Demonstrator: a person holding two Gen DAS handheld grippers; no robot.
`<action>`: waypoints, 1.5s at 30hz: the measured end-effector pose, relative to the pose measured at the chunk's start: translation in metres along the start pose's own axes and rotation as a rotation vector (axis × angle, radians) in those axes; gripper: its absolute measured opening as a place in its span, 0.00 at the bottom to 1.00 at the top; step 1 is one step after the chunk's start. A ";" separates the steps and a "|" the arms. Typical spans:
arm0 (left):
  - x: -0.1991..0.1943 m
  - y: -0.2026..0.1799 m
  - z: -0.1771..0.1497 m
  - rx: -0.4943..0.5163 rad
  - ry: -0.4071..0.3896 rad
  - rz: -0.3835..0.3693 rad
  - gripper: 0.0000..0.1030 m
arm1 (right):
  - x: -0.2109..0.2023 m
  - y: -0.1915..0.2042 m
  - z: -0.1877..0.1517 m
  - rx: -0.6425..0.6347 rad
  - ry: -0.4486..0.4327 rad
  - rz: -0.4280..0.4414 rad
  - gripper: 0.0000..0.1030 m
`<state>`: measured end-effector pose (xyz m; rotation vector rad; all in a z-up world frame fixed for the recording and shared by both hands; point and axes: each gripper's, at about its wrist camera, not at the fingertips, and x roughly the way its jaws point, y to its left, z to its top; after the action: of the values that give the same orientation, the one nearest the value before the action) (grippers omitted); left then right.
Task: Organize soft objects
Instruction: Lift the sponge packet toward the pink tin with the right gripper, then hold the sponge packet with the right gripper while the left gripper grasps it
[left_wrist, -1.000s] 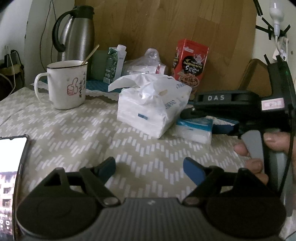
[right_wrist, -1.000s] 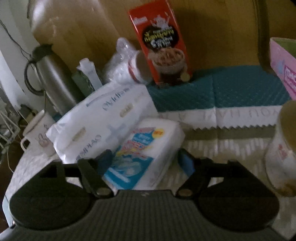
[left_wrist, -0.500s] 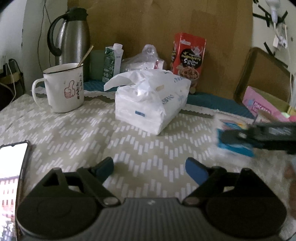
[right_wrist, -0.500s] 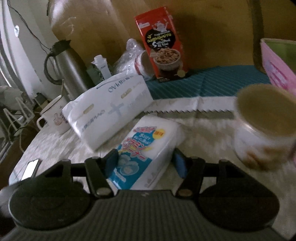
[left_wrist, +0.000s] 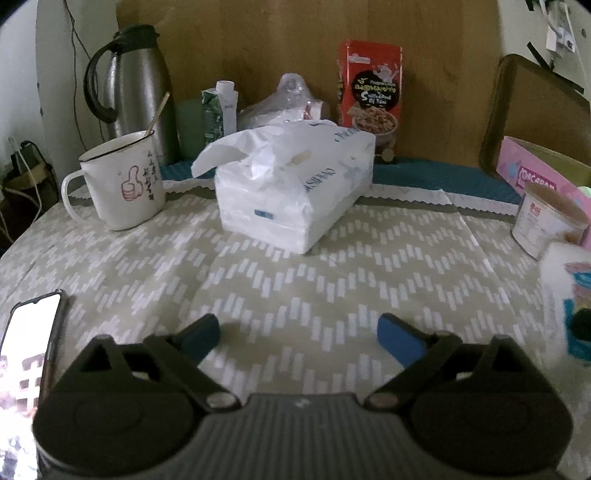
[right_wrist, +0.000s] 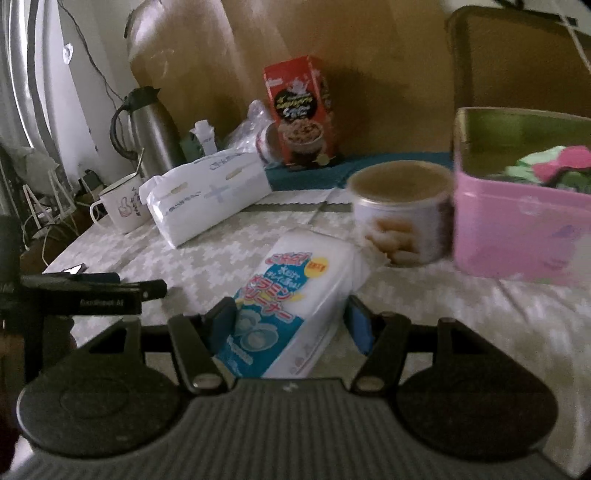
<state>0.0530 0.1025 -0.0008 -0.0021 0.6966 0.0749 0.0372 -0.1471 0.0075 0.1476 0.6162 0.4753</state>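
Right tongs (right_wrist: 291, 321) clamp a white sponge pack (right_wrist: 291, 295) with blue label and Japanese print, held just above the table (right_wrist: 461, 314) near the tin (right_wrist: 400, 210) and pink box (right_wrist: 517, 229). Left tongs (left_wrist: 298, 334) gape wide, just opening, empty. Tissue pack (left_wrist: 295, 188) lettering is too blurred to read.

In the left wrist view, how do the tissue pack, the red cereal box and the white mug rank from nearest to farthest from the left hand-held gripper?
From the left hand-held gripper:
1. Tissue pack, straight ahead at mid-table.
2. White mug, ahead to the left, a little farther back.
3. Red cereal box, upright at the back by the wooden board.
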 end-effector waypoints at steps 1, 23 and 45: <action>0.000 -0.003 0.000 0.002 0.001 0.000 0.93 | -0.003 -0.002 -0.002 0.001 -0.007 -0.004 0.65; -0.023 -0.161 0.019 0.202 0.089 -0.403 0.82 | -0.108 -0.090 -0.048 0.119 -0.199 -0.252 0.64; -0.025 -0.299 0.007 0.407 0.309 -0.909 0.55 | -0.132 -0.104 -0.090 -0.052 -0.196 -0.313 0.55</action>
<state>0.0592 -0.1977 0.0136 0.0606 0.9529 -0.9557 -0.0700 -0.3010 -0.0251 0.0457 0.4243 0.1705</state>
